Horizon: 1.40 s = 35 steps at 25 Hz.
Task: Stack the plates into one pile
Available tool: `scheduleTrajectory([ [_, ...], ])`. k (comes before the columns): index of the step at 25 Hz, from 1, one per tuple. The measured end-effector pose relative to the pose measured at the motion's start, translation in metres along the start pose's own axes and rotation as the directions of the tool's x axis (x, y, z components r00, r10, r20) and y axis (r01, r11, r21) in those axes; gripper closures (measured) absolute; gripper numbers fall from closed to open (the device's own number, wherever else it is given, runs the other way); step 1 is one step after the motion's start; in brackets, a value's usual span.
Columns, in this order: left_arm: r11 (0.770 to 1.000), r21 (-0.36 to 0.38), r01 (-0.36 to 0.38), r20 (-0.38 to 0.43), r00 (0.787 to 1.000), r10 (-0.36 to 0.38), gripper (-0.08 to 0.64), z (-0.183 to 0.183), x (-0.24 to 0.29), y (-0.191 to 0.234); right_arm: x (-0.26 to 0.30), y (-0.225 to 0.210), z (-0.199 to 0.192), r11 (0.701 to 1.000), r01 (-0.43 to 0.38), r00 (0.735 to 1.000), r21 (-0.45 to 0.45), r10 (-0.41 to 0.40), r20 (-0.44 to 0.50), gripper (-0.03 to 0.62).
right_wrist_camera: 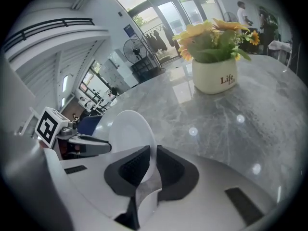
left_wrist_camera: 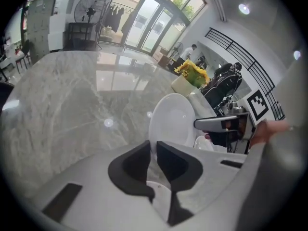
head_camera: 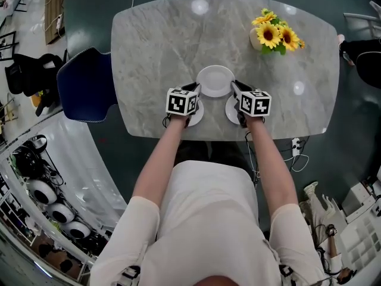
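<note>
A white plate (head_camera: pixel 215 79) sits at the table's near middle, held between both grippers by opposite rims. My left gripper (head_camera: pixel 198 88) is shut on its left rim; in the left gripper view the dark pads (left_wrist_camera: pixel 139 162) pinch the edge of the plate (left_wrist_camera: pixel 173 119). My right gripper (head_camera: pixel 233 86) is shut on the right rim, its pads clamping the plate (right_wrist_camera: pixel 127 129) in the right gripper view. A second white plate (head_camera: pixel 196 113) lies under the left gripper, a third plate (head_camera: pixel 231 109) under the right one. Both are partly hidden by the marker cubes.
A white pot of sunflowers (head_camera: pixel 271 37) stands at the far right of the grey marble table (head_camera: pixel 155 52). A blue chair (head_camera: pixel 83 85) is pushed against the table's left edge. The table's front edge runs just behind the two lower plates.
</note>
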<state>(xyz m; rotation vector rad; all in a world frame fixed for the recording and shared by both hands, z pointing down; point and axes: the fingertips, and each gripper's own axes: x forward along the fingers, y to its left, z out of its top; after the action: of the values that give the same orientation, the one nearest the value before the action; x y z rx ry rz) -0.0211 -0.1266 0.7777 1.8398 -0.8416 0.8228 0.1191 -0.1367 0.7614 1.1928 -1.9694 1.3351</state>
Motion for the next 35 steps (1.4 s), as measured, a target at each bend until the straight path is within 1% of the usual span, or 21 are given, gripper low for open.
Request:
scheduleTrajectory([
  [6,1.000,-0.030,0.003,0.039,0.999,-0.002,0.514,-0.003,-0.018,-0.002,-0.008,0.016,0.004,0.998,-0.013,1.000,-0.062,0.013,0.000,0.529],
  [14,0.998,-0.059,-0.015,0.069,0.997,0.019,0.515,-0.023,-0.051,0.001,-0.017,0.049,-0.008,0.991,-0.052,0.998,-0.123,0.048,-0.032,0.529],
  [18,0.996,-0.080,-0.027,0.071,0.997,0.033,0.517,-0.040,-0.063,0.006,-0.015,0.064,-0.023,0.984,-0.073,0.996,-0.160,0.062,-0.070,0.529],
  [24,0.990,-0.135,-0.045,0.068,0.996,0.054,0.517,-0.073,-0.077,0.017,-0.007,0.086,-0.047,0.974,-0.106,0.988,-0.199,0.081,-0.130,0.529],
  [29,0.983,-0.175,-0.054,0.063,0.996,0.066,0.517,-0.096,-0.086,0.028,0.001,0.101,-0.067,0.968,-0.124,0.981,-0.220,0.085,-0.176,0.529],
  [35,0.976,-0.206,-0.066,0.061,0.995,0.080,0.518,-0.119,-0.092,0.038,0.008,0.115,-0.089,0.960,-0.144,0.970,-0.240,0.088,-0.227,0.528],
])
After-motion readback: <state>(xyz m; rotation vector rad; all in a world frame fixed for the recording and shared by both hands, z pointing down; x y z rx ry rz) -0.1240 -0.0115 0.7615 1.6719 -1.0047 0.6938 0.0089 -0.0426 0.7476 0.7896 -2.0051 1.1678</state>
